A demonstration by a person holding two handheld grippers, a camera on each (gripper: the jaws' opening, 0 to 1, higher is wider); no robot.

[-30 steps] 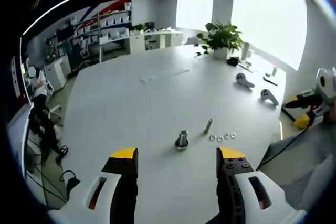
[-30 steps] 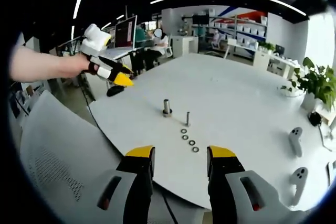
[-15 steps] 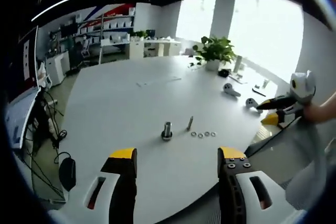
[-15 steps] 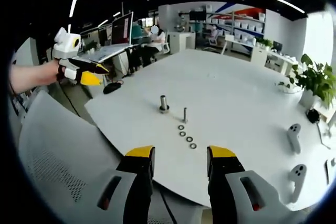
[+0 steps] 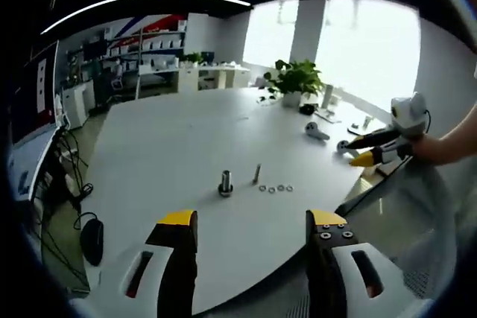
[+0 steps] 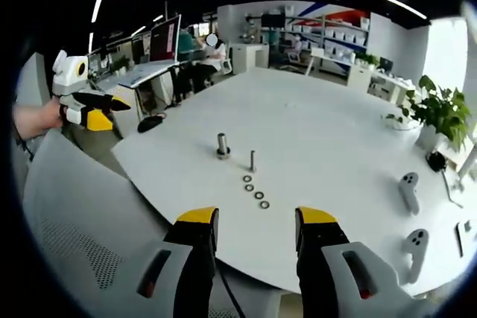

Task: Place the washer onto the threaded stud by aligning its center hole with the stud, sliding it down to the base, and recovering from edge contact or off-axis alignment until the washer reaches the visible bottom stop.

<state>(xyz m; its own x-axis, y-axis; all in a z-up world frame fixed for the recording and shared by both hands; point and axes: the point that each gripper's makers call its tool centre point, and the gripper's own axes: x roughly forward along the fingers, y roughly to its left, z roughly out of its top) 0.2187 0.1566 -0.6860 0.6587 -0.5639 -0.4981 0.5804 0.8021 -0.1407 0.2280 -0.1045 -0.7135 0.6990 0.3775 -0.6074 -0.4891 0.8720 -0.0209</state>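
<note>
Office shelving, desks and bright windows ring a big white bench point(image 6: 320, 109), and I am holding both tools back off its near edge, so nothing is engaged yet.

Going left to right in the right gripper view: my left hand-held gripper point(image 6: 100, 112) hovers off the bench's left side, its yellow tips pointing inward; I cannot tell from here how far they are parted. Next a stubby metal post point(image 6: 222, 144) stands upright, and just beside it the thin stud point(image 6: 253, 160), also upright and bare. From the stud a row of four washers point(image 6: 253, 191) runs toward me, lying flat, each a small dark ring with a pale centre, all apart from the stud. Two controllers point(image 6: 409, 191) and a plant point(image 6: 436, 113) sit far right.

My right hand-held gripper point(image 6: 255, 223) is spread wide and empty, aimed at the washer row, which I judge suits a coming pick. In the left gripper view its own jaws also stand wide with nothing between.
</note>
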